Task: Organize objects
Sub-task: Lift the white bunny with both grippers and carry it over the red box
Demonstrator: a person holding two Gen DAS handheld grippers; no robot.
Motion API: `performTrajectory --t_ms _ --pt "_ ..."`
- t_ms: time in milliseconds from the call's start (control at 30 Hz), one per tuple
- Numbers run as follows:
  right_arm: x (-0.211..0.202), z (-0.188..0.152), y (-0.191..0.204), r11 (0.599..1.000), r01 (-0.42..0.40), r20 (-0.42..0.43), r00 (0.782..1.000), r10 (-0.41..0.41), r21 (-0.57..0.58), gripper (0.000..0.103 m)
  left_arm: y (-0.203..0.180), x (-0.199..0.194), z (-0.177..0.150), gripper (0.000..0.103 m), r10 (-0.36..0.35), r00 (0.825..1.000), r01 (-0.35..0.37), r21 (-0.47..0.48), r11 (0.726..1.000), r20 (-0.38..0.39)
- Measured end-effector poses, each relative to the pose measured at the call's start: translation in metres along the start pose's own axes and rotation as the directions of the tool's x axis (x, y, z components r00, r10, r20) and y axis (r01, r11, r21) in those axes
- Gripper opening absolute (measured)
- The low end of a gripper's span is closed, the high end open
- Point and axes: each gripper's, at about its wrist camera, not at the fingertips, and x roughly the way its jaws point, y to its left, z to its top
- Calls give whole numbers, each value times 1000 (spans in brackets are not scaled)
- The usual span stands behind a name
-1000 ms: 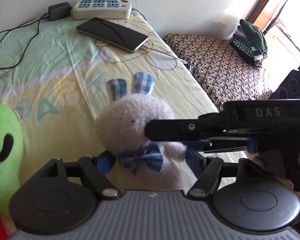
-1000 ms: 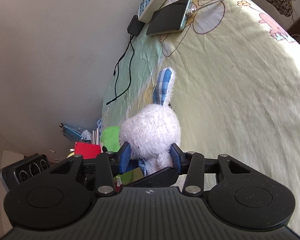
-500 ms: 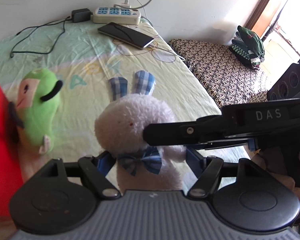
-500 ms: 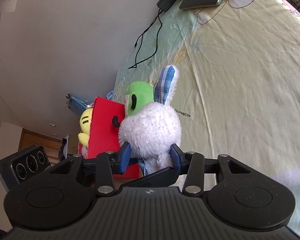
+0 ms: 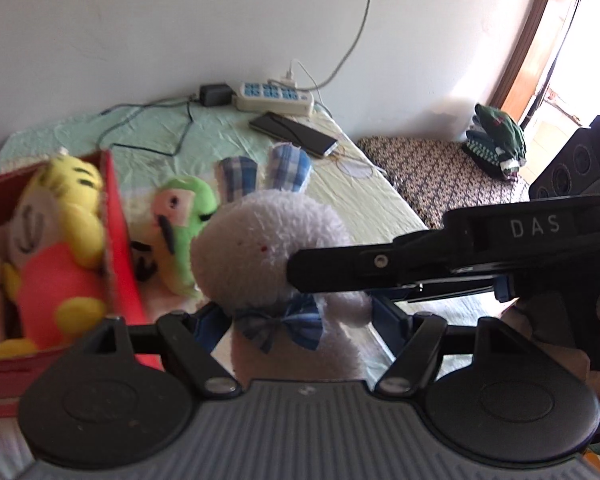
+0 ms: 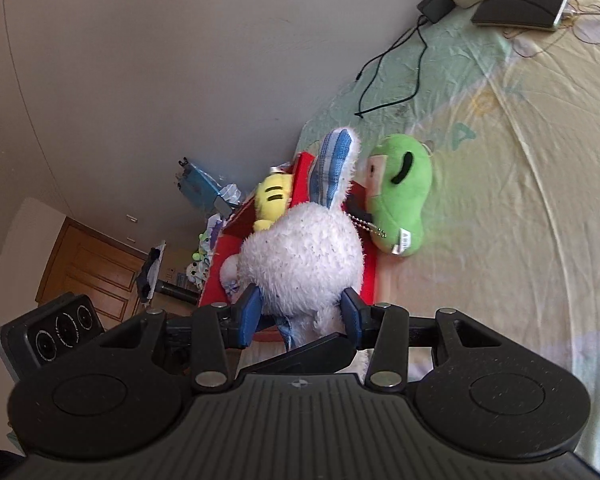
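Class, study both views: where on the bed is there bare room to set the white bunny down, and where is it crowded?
Bare sheet lies right of the green plush, below the phone. Crowded: the red box holds the yellow plush, the green plush sits beside it, and cables trail near the power strip.

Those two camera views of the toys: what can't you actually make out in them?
- Rabbit: its lower body is hidden behind the left gripper housing; in the right view only its back shows.
- Red box: cut off by the left view's edge; in the right view the rabbit covers most of it.
- Yellow toy: blurred in the left view.
- Tag on the green toy: print too small.
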Motion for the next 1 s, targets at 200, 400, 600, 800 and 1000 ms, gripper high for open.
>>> performTrajectory --t_ms 200,400,600,800,1000 --pt "29 3 43 996 -34 6 999 35 -77 46 33 -43 -3 73 35 996 -34 -8 999 82" --pt "60 1 76 989 -62 -3 998 62 -132 46 74 -70 -11 73 73 988 -70 -29 997 138" --pt "98 1 99 985 -72 -20 997 70 -157 46 117 -88 -19 73 99 982 -91 -59 994 161" --pt "139 0 117 983 -84 -25 996 81 -161 46 160 -101 -27 73 137 976 -122 -93 988 171" --pt "181 -2 124 988 -71 -39 997 66 -140 47 206 -97 -24 73 158 977 -140 -126 982 141"
